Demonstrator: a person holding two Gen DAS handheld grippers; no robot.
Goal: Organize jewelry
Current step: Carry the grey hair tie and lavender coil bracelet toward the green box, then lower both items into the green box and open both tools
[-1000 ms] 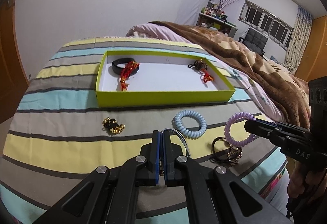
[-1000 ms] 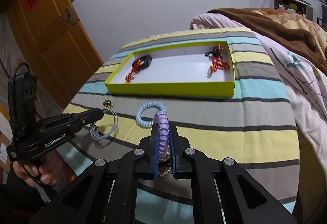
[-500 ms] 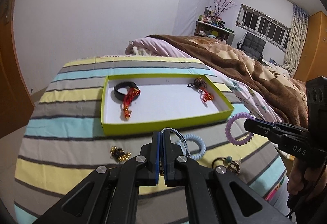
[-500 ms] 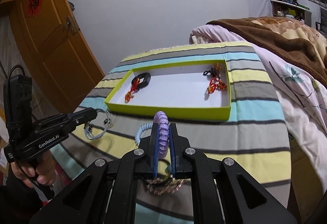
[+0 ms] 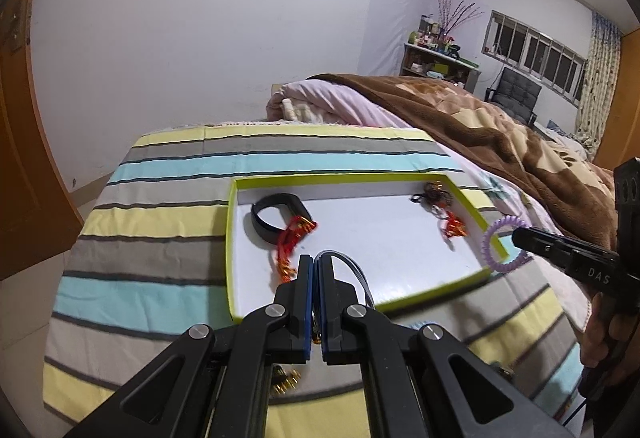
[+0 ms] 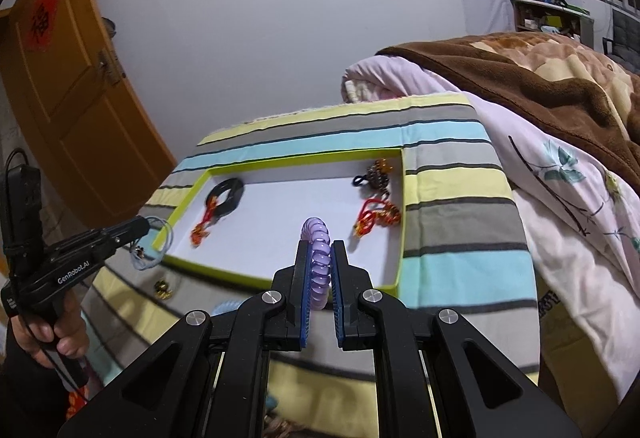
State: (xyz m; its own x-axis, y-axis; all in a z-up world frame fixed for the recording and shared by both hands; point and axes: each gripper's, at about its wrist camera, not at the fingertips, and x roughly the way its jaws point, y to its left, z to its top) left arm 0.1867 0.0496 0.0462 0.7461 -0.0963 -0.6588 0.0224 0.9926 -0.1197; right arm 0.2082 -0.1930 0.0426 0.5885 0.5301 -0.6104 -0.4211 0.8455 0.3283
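We hold the purple coil (image 6: 318,258) in our right gripper (image 6: 320,258) and a thin bracelet (image 5: 352,270) pinched in the left gripper (image 5: 314,270), both above the tray (image 5: 436,296); either may snag on release.

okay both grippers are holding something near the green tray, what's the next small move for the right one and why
Probably open the right gripper to drop the purple coil hair tie. Its fingers are shut on the tie, and in its own view the tie sits above the white floor of the green tray, on bare floor between the jewelry at either end.
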